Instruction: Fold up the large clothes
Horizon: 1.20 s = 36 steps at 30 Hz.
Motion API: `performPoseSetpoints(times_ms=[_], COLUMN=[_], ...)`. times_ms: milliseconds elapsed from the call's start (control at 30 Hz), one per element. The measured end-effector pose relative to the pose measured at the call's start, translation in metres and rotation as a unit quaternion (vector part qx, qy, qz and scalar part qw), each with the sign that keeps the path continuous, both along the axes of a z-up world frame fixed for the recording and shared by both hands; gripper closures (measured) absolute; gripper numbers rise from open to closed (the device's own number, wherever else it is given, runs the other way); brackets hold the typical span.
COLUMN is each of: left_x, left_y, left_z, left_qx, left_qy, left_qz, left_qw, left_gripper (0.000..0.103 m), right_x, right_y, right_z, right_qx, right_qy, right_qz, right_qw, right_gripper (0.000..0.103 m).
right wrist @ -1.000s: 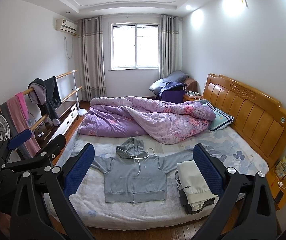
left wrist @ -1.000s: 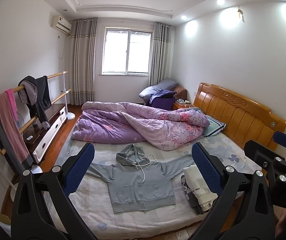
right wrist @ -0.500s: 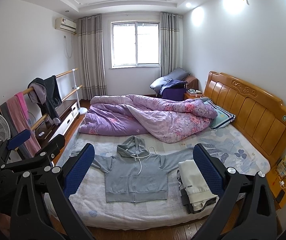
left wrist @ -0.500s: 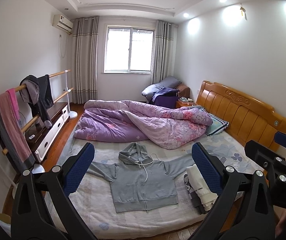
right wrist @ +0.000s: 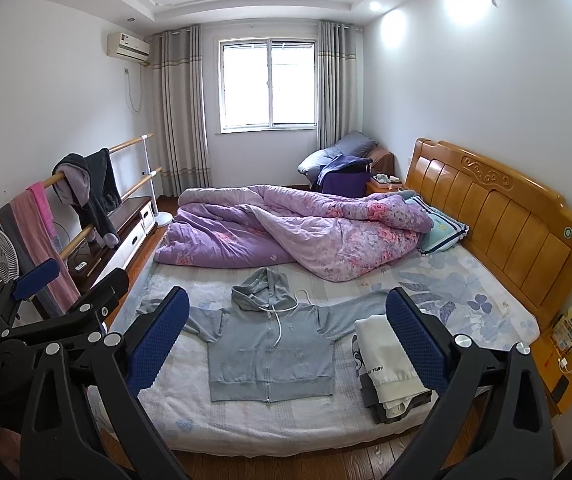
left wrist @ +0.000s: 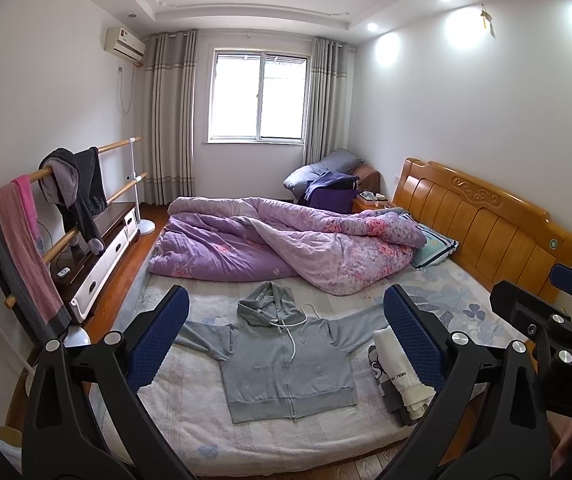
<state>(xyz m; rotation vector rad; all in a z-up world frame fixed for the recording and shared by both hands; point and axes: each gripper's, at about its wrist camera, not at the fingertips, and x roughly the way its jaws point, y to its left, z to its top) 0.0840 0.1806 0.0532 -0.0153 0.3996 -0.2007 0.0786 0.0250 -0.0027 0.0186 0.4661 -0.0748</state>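
Left wrist view: the left gripper (left wrist: 284, 344) is held up and back from the bed (left wrist: 214, 436), aimed across it, jaws spread wide with nothing between them. The grey hoodie (left wrist: 286, 368) lies flat, zipper side up, sleeves out to both sides, hood pointing toward the purple duvet (left wrist: 286, 244). Just beside its right sleeve sits a stack of folded clothes (left wrist: 399, 376). I'd say the folding of this one hasn't started yet, it's only laid out.

Right wrist view: the right gripper (right wrist: 286, 340) is the same story, wide open, empty, hovering short of the mattress edge and level with the other one, which pokes in at the left. The hoodie is near the foot-side edge, well apart from both claws. Next move probably means coming down and pinching a sleeve or side hem, one claw each, to fold inward.
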Motion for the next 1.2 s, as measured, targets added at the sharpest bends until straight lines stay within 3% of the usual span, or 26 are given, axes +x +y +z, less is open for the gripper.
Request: performPoseSetpoints(times_ms=[1200], left_x=[0.0056], left_y=[0.0028], left_z=[-0.0034], left_qx=[0.012], left_qy=[-0.003], left_qz=[-0.014], left_qw=[0.9998], left_gripper=[0.005], right_x=[-0.0013], right_y=[-0.0004], right_z=[-0.0042], right_qx=[0.001], right_qy=[0.005], right_qz=[-0.009], right_qw=[1.000], right_gripper=[0.008])
